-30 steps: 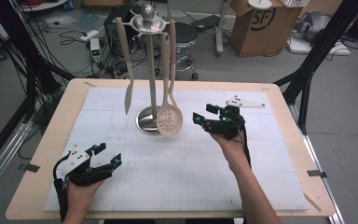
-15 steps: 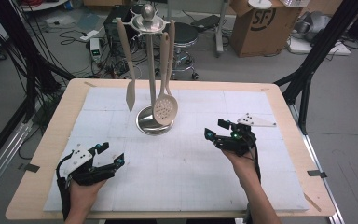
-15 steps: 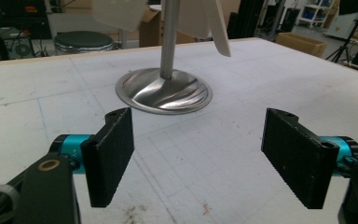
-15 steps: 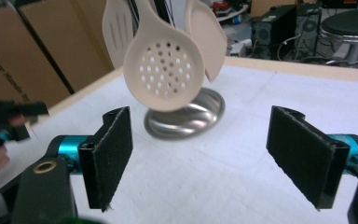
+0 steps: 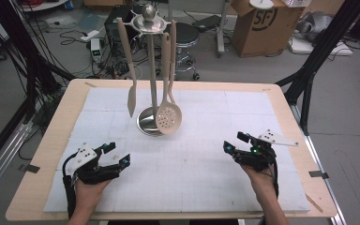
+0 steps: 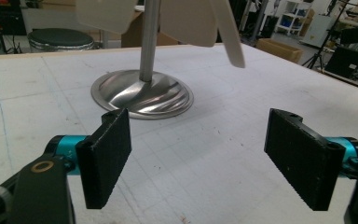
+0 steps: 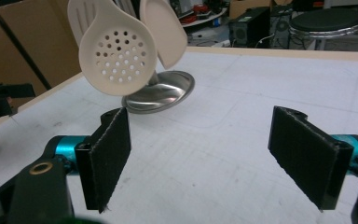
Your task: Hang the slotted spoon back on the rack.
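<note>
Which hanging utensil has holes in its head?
The skimmer, hanging right of the stand's pole; the spatula on the left has a solid blade.

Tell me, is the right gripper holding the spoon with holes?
No, the right gripper has its jaws wide apart with nothing between them, and the perforated spoon hangs on the stand.

Beyond the jaws, the pale wooden tabletop point(image 5: 70, 101) carries a white gridded mat point(image 5: 201, 164). Farther out there's grey floor point(image 5: 243, 70) strewn with cables point(image 5: 75, 23), a round black stool point(image 5: 187, 35), and a cardboard box point(image 5: 258, 26). Black frame struts point(image 5: 318, 51) rise at both sides.
</note>
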Motion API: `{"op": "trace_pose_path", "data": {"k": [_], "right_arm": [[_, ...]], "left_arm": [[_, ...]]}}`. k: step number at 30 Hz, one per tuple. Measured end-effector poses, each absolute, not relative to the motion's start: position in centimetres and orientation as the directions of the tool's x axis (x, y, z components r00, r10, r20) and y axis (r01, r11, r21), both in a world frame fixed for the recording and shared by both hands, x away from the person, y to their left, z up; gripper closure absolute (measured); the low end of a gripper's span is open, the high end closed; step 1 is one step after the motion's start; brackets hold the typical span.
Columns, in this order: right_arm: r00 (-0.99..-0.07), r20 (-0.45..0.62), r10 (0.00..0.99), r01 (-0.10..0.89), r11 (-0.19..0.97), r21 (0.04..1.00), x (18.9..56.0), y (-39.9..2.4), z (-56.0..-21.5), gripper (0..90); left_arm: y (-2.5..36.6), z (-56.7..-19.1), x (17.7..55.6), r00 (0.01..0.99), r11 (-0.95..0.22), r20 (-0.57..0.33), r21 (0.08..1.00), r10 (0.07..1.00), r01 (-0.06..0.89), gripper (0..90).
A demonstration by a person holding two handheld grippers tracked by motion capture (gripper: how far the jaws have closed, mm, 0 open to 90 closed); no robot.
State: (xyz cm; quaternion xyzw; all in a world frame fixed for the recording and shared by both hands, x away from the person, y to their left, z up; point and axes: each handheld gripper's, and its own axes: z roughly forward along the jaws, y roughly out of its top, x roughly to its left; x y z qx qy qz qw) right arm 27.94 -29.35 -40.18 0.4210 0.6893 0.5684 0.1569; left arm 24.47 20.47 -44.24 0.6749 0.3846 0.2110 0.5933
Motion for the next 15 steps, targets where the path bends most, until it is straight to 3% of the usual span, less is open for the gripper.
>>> {"op": "trace_pose_path", "data": {"k": [15], "right_arm": [[-0.563,0.3,0.77,0.439,-0.029,0.898,26.7,-31.0,-42.3,18.3]], "left_arm": [[20.1,-44.4,24.9,0.619,0.031,-0.213,0.956,0.755,0.291,19.0]]}}
